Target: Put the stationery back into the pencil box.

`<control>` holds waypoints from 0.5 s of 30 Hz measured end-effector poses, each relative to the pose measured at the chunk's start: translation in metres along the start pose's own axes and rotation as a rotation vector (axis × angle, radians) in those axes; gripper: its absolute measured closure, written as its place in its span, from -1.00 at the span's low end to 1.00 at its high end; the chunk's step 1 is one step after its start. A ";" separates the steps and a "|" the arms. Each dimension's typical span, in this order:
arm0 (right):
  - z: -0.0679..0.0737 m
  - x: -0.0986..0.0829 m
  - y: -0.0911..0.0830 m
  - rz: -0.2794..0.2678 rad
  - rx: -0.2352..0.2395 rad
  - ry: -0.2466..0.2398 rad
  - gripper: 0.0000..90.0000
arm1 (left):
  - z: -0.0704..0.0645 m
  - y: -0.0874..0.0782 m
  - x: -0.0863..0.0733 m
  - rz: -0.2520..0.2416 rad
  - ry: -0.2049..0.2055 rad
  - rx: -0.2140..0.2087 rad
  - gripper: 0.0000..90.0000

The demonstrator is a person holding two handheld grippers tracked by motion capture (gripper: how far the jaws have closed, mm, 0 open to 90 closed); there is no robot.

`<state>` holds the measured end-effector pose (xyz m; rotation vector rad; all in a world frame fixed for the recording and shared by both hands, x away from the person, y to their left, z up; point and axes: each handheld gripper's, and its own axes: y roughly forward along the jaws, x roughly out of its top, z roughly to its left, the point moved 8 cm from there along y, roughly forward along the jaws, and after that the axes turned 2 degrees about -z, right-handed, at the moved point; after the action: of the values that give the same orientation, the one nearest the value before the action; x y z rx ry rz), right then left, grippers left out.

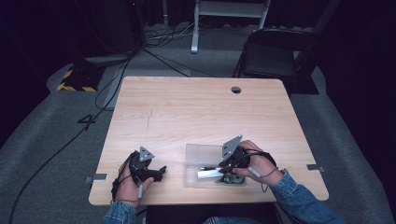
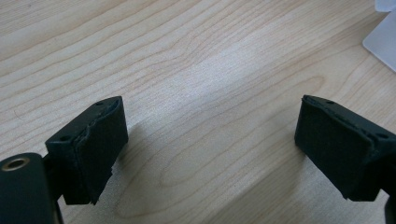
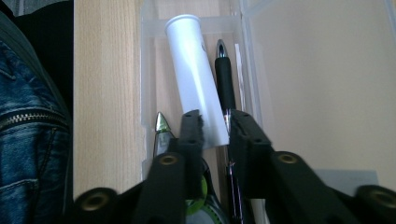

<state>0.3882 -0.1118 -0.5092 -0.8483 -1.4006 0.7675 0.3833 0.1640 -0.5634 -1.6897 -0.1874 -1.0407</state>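
Both grippers: my left gripper (image 2: 210,140) gapes over bare wooden tabletop (image 2: 196,70); my right gripper (image 3: 215,126) clamps the white plastic tube (image 3: 196,79) inside the clear plastic box (image 3: 145,70), its lower end hidden.

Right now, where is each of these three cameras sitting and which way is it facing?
High view: fixed above the person's side of the table, looking forward and down; both forearms, hands, left tool and right tool show.
Left gripper view: rides the left tool, looking along its wide-open jaws at bare wood.
Right gripper view: rides the right tool, looking into the clear box; its jaws grip a white tube beside a black pen; a denim sleeve shows.
Shared: the clear box shows in the high view and the right gripper view.
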 end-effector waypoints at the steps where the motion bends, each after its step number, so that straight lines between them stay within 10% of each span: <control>1: 0.001 -0.001 0.000 0.006 0.004 0.007 0.79 | 0.000 0.000 0.000 0.000 0.000 0.000 -0.78; 15: -0.001 -0.002 0.008 0.012 0.005 0.009 0.88 | 0.000 0.000 0.000 0.000 0.000 0.000 -0.78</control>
<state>0.3889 -0.1096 -0.5172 -0.8556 -1.3861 0.7754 0.3833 0.1640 -0.5634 -1.6896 -0.1873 -1.0407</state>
